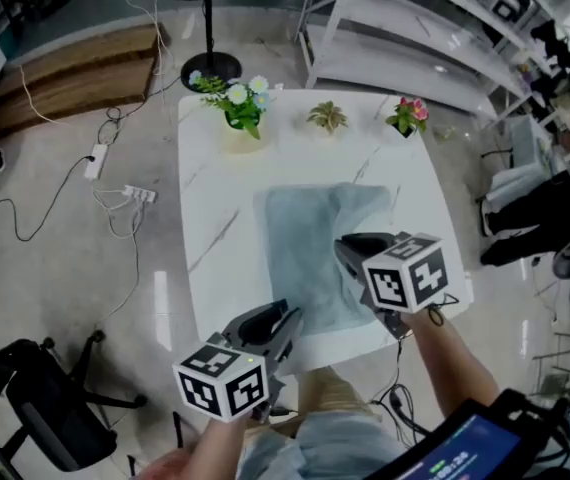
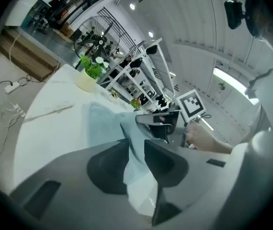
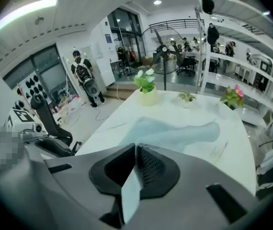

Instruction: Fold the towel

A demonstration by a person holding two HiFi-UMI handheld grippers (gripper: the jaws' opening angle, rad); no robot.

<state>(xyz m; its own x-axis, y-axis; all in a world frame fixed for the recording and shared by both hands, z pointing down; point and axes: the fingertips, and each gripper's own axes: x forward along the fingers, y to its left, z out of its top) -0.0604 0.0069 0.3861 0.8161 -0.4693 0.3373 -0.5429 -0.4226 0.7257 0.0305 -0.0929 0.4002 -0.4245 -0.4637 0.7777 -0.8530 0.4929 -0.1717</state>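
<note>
Pinching the pale blue towel by its near corners, the left hand-held gripper and right hand-held gripper each clamp cloth, and the rest lies on the white surface ahead of them. The right one's bite looks thin, so that corner may slip. Uneven travel would skew the fold.

Before me is a square white marble-veined tabletop. A pale blue cloth towel lies across its middle and near side. Along the far edge stand a white-flowered plant in a cream pot, a small spiky green plant and a pink-flowered plant.
</note>
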